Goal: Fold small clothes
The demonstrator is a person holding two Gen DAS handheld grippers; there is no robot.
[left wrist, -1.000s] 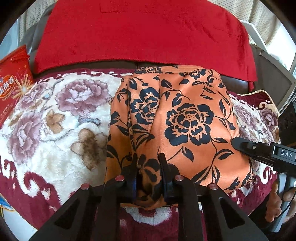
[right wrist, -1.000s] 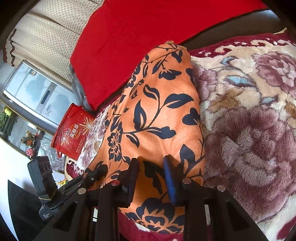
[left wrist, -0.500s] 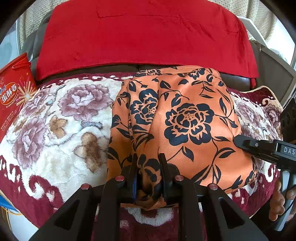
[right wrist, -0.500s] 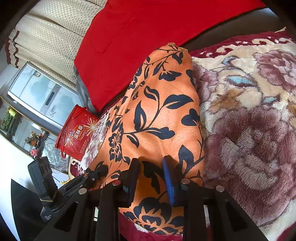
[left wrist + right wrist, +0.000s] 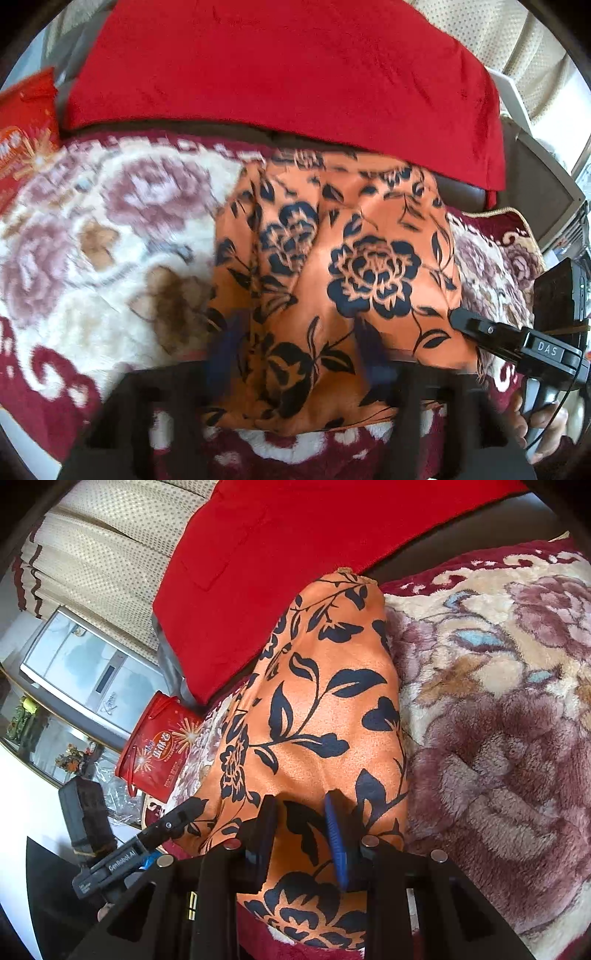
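Floral blanket [image 5: 92, 258] on a sofa carries one orange cloth [image 5: 332, 280], red throw [image 5: 280, 74] behind. Left gripper [image 5: 295, 354] fingers wide, blurred, straddling the cloth's near edge. Right gripper [image 5: 301, 834] fingers narrow, pinching a cloth fold. Right view alone shows one red bag [image 5: 159, 753], contents hidden.

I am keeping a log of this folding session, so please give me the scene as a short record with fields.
garment: orange garment with black flowers, lying on the floral blanket
left gripper: jaws wide apart at the garment's near hem; view blurred
right gripper: at the garment's other side, fabric between the jaws; whether they clamp it cannot be told
behind: red cloth
aside: red bag beyond the blanket's edge
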